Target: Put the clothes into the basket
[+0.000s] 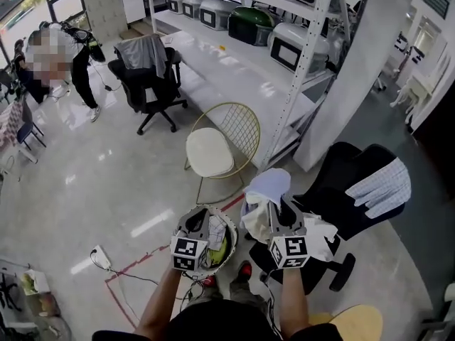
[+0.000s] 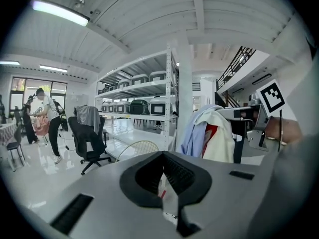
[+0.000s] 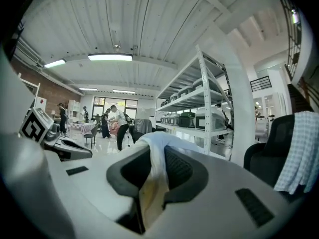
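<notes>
**While the right claw holds clothes: transfer to basket**

Since the right claw is clamped on a thin fold of white clothes, with the load raised beside the chair, the step in hand is judged to be the carry to the basket. The basket stands on the floor, below and between the two claws, and already contains a pile.

1. Keep the clamp firm, because only a thin fold sits between the pads.
2. Raise the load until its hanging ends clear the rim.
3. Bring it over the middle of the basket, lower it, then release.

The left claw is closed with nothing between its pads. Move it aside, or use it to gather loose ends. A checked cloth lies on the chair back, apart from the load.

Limits of view:
- Neither gripper view shows the basket.
- The left gripper covers part of the rim.
- The load shows white, blue and red, and whether it is one piece or several cannot be told.
- Its lower end is behind the right gripper.
</notes>
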